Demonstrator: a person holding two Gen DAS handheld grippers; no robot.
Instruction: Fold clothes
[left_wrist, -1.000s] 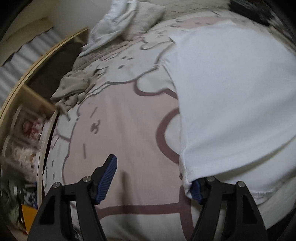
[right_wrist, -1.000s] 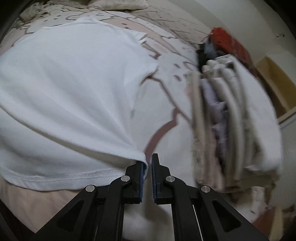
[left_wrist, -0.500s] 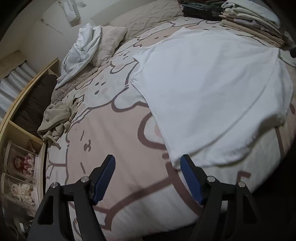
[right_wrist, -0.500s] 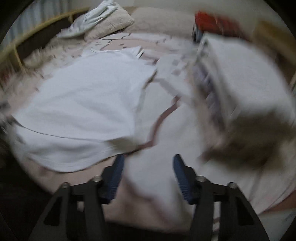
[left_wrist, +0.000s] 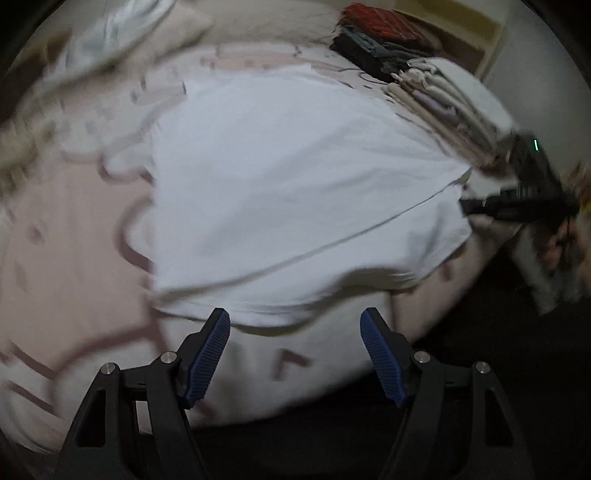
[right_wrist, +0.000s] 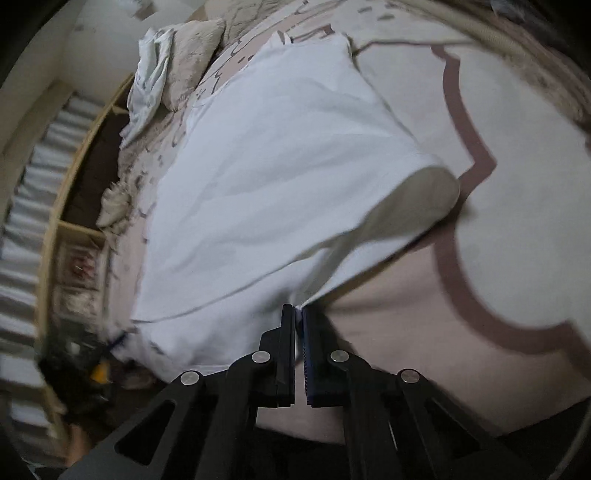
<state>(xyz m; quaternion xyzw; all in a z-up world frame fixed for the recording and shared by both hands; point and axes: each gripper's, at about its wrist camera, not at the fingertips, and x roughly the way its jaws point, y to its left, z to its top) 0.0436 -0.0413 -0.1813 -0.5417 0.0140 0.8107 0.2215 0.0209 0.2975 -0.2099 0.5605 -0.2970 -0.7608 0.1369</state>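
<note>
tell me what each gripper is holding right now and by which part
The right gripper is shut on the white t-shirt, pinching its near edge by a corner. The left gripper is open, holding nothing.

Matt white cloth shirt (left_wrist: 295, 177) – ribbed blue pads (left_wrist: 207, 354) on black plastic tongs (left_wrist: 295, 354).

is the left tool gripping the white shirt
No, the left tool stands open with nothing between its pads, just short of the white shirt.

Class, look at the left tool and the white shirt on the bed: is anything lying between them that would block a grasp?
Nothing visible does. The left tool is open just short of the white shirt, with only bare bedspread between.
</note>
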